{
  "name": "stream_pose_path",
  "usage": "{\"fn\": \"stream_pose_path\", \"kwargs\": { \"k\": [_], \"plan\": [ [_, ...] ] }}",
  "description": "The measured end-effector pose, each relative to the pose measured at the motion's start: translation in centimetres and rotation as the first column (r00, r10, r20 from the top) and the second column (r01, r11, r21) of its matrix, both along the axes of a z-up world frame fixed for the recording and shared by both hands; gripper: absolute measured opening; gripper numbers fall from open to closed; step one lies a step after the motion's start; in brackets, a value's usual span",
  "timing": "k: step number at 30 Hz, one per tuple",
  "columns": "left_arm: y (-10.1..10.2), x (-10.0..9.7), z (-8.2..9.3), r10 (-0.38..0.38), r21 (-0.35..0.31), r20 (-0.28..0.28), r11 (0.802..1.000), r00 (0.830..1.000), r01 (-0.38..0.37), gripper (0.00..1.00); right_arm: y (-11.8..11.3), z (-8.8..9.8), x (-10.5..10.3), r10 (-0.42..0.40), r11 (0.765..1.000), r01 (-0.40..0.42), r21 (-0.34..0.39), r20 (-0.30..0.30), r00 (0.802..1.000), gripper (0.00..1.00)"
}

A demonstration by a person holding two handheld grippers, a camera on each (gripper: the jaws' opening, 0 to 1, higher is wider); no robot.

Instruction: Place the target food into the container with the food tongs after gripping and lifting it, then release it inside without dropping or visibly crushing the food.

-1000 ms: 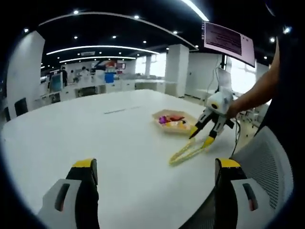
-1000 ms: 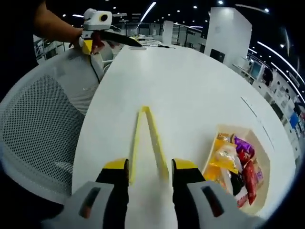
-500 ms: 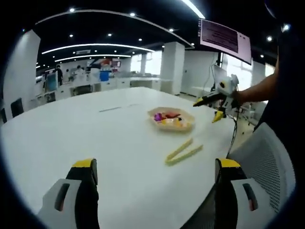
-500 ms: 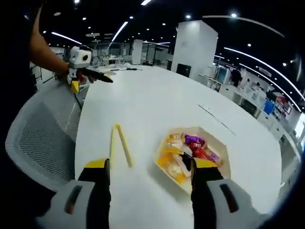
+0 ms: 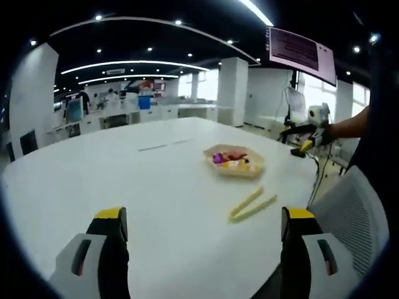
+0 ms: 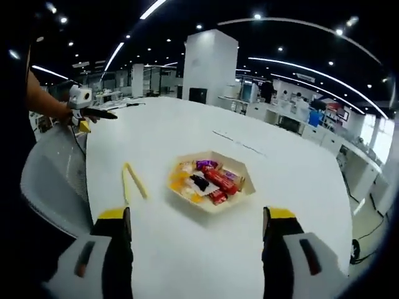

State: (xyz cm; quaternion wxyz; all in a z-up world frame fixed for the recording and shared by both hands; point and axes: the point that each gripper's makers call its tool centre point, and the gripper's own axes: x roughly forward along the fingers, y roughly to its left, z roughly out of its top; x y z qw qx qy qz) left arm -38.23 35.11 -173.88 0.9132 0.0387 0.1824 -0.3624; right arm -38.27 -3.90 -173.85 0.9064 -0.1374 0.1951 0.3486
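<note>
Table (image 5: 124,174), white and rounded, spans both views. Left gripper view, left to right: left gripper (image 5: 204,232) low at the near edge, jaws wide apart, nothing between them; a thin dark line (image 5: 163,146) marked on the tabletop farther back; tray (image 5: 235,169) of wrapped snacks right of centre; yellow tongs (image 5: 252,204) lying flat just nearer than the tray, apart from it, arms slightly spread; right gripper (image 5: 298,138) held in the air off the table's far right edge by a bare forearm; mesh chair (image 5: 346,212) at lower right. Wall screen (image 5: 300,51) hangs above.

Right gripper view, left to right: left gripper (image 6: 96,114) held up past the table's left edge by a person's arm, whether open or closed cannot be told; chair (image 6: 53,180) below it; tongs (image 6: 133,181) flat on the table, touched by neither gripper; tray (image 6: 240,190), six-sided, pale, holding snacks (image 6: 209,179) in orange, purple, red and dark wrappers, just right of the tongs. Right gripper (image 6: 198,227) sits low, jaws wide open and empty, tray lying beyond the gap.
</note>
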Motion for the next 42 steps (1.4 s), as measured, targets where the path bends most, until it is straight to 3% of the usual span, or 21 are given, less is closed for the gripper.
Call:
{"fn": "stream_pose_path", "kwargs": {
  "k": [6, 18, 29, 33, 36, 38, 42],
  "plan": [
    [1.5, -0.6, -0.5, -0.015, 0.029, -0.021, 0.999, 1.0, 0.016, 0.99, -1.0, -1.3, -0.5, -0.063, 0.996, 0.065, 0.06, -0.04, 0.997, 0.99],
    [1.6, -0.6, -0.6, 0.027, 0.014, -0.013, 1.0, 1.0, -0.027, 0.99, -1.6, -2.3, -1.3, -0.091, 0.993, 0.095, 0.067, -0.054, 0.994, 0.99],
    [0.5, -0.9, -1.5, -0.005, 0.023, -0.034, 1.0, 0.999, 0.006, 0.99, -1.9, -2.6, -1.2, -0.107, 0.991, 0.111, 0.081, -0.047, 0.993, 0.99],
    [-0.1, -0.2, -0.4, 0.041, -0.036, -0.013, 0.998, 0.999, -0.041, 0.99, -1.8, -2.4, -1.1, -0.116, 0.989, 0.118, 0.09, -0.035, 0.993, 0.99],
    [-1.0, -0.3, -1.0, 0.032, -0.024, 0.001, 0.999, 0.999, -0.032, 0.99, -1.8, -2.3, -1.0, -0.125, 0.987, 0.127, 0.098, -0.033, 0.992, 0.99],
    [-1.5, -1.0, -2.0, -0.012, 0.034, -0.027, 0.999, 1.0, 0.013, 0.99, -1.7, -2.3, -1.1, -0.126, 0.986, 0.129, 0.105, -0.036, 0.991, 0.99],
    [-1.3, -0.9, -1.7, 0.003, 0.009, -0.026, 1.0, 1.0, -0.003, 0.99, -1.6, -2.4, -1.4, -0.129, 0.985, 0.132, 0.109, -0.038, 0.991, 0.99]
  ]
}}
